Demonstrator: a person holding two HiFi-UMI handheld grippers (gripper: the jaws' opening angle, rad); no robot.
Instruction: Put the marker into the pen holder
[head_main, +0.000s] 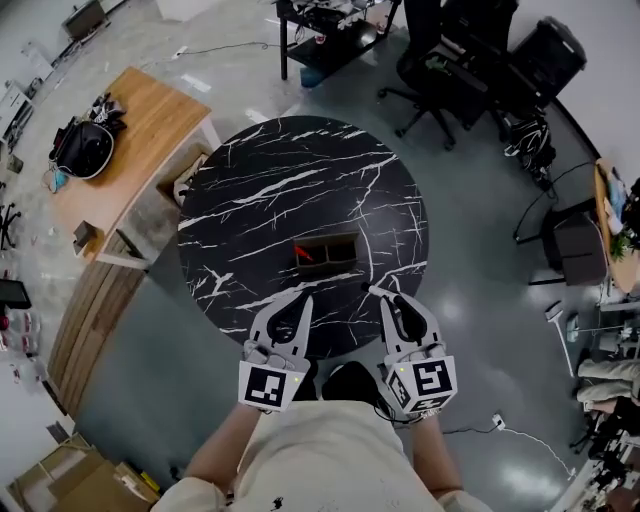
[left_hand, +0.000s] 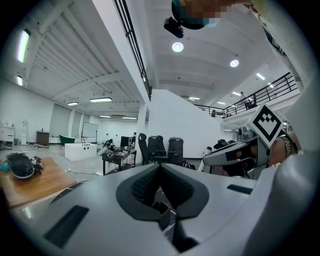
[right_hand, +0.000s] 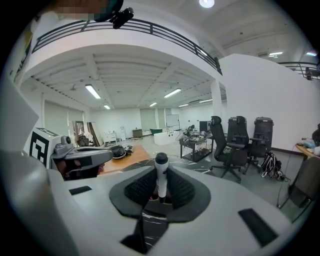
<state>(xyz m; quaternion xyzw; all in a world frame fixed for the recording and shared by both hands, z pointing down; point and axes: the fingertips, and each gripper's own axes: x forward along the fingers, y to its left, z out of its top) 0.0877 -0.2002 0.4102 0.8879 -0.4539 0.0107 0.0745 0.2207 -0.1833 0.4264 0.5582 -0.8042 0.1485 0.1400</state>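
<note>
A brown pen holder (head_main: 330, 243) with several compartments stands near the middle of the round black marble table (head_main: 260, 190); something red (head_main: 303, 253) lies in its left compartment. My right gripper (head_main: 378, 292) hovers over the table's near edge, shut on a white marker with a black cap (right_hand: 161, 177) that stands upright between the pads. My left gripper (head_main: 303, 296) is beside it to the left, fingertips together with nothing between them (left_hand: 160, 167). Both point toward the holder, a short way short of it.
A wooden desk (head_main: 130, 140) with a black helmet-like object (head_main: 85, 148) stands left of the table. Office chairs (head_main: 440, 70) and a dark workbench (head_main: 330, 25) are beyond it. Cables and a chair (head_main: 570, 245) lie at the right.
</note>
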